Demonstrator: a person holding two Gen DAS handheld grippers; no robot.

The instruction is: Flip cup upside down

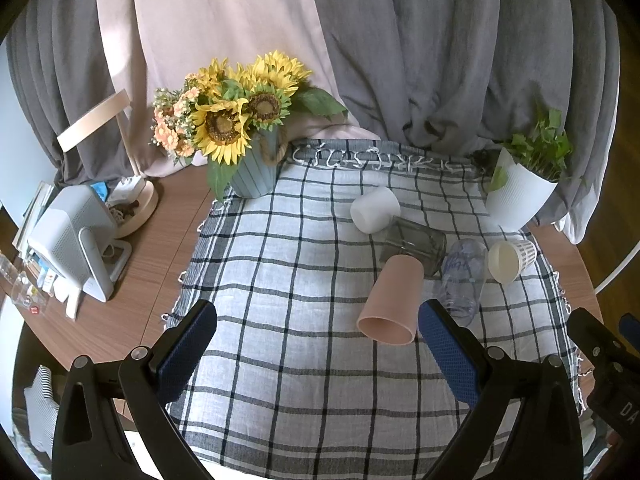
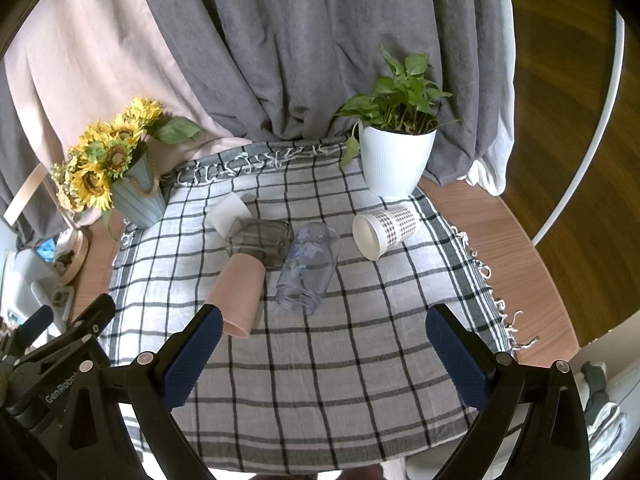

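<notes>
Several cups lie on their sides on the checked cloth [image 1: 280,272]. A pink cup [image 1: 394,300] [image 2: 240,292] points its mouth toward me. Behind it lie a smoky glass tumbler [image 1: 416,242] [image 2: 260,238] and a white cup [image 1: 374,210] [image 2: 228,210]. A clear plastic cup [image 1: 464,276] [image 2: 310,264] lies beside them. A checked paper cup [image 1: 510,260] [image 2: 386,228] lies at the right. My left gripper [image 1: 318,344] is open and empty, its right finger next to the pink cup's mouth. My right gripper [image 2: 322,348] is open and empty, short of the cups.
A blue vase of sunflowers [image 1: 240,128] [image 2: 116,172] stands at the cloth's back left. A white potted plant [image 1: 524,184] [image 2: 394,152] stands at the back right. A lamp base and white device [image 1: 76,240] sit on the wooden table [image 1: 152,264] at left. Grey curtains hang behind.
</notes>
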